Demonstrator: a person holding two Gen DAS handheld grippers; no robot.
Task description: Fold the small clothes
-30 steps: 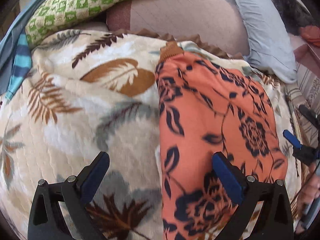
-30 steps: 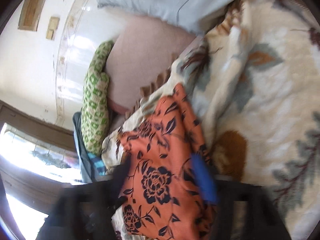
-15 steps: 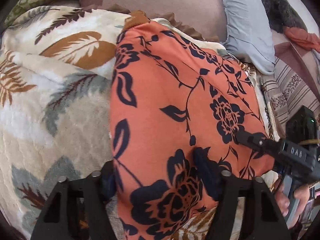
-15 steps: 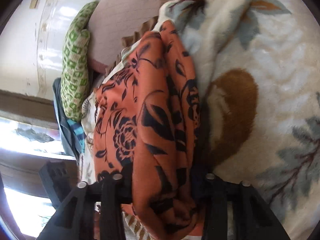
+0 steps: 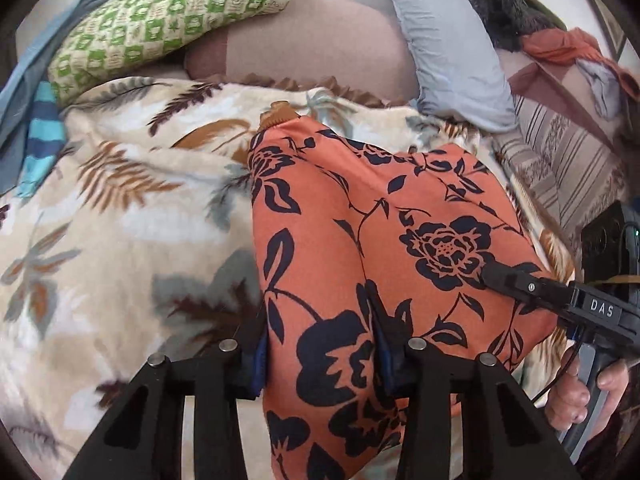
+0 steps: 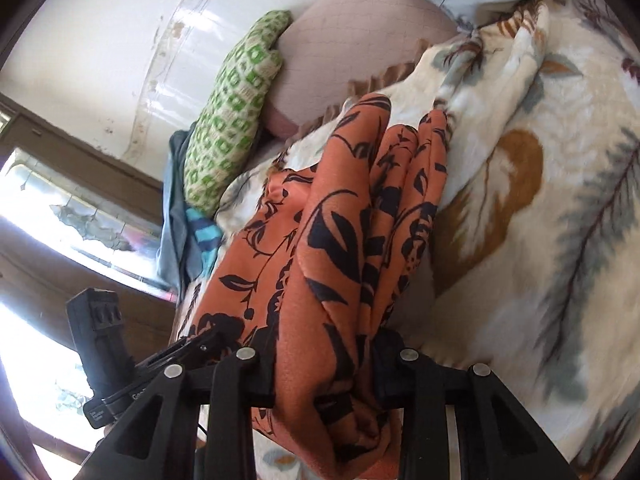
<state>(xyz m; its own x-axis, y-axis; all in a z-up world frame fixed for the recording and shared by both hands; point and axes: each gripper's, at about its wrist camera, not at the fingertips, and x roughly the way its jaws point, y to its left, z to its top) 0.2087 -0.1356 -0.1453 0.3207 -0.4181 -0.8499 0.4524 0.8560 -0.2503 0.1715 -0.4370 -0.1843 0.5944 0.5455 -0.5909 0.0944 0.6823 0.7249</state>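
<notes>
Our left gripper (image 5: pixel 320 350) and right gripper (image 6: pixel 324 364) are each closing on a bunched near edge of the orange floral garment (image 5: pixel 380 240), cloth filling both jaws. We judge it light, limp and a little slick, so we keep hold at the hem corners, where the layers bunch thick. It drapes from the tongs over the leaf-print blanket (image 5: pixel 120 220) on a bed; a green checked pillow (image 5: pixel 168 16) and grey pillow (image 5: pixel 448 48) lie beyond.
</notes>
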